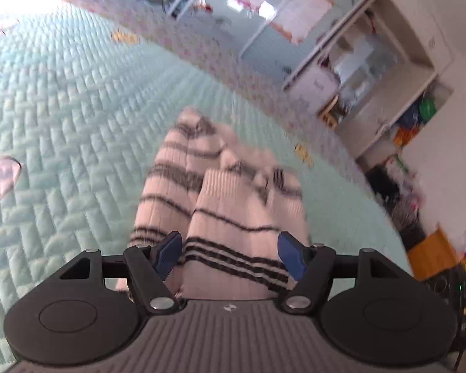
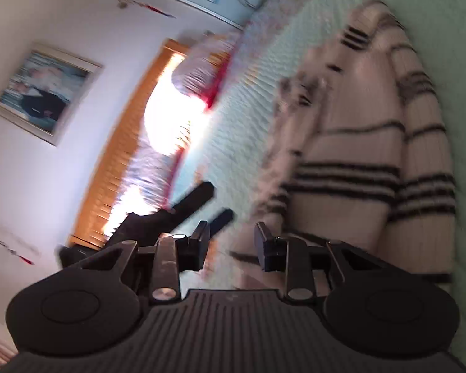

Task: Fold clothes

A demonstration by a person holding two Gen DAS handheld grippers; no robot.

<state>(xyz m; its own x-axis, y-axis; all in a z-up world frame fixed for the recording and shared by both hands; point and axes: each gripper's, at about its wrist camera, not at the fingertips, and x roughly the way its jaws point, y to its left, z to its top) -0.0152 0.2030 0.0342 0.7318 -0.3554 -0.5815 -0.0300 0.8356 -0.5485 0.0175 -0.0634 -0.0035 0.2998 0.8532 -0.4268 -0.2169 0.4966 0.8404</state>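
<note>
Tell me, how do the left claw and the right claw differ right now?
The left claw stands wide; the right claw shows only a narrow gap. The striped sweater fills the left claw's gap, squeezed or not I cannot tell; the right claw's gap looks empty. Blue pads show on the left claw, dark ones on the right. Both point at the sweater on the green quilt.

Two close wrist views, shared sweater point(image 1: 214, 192)
</note>
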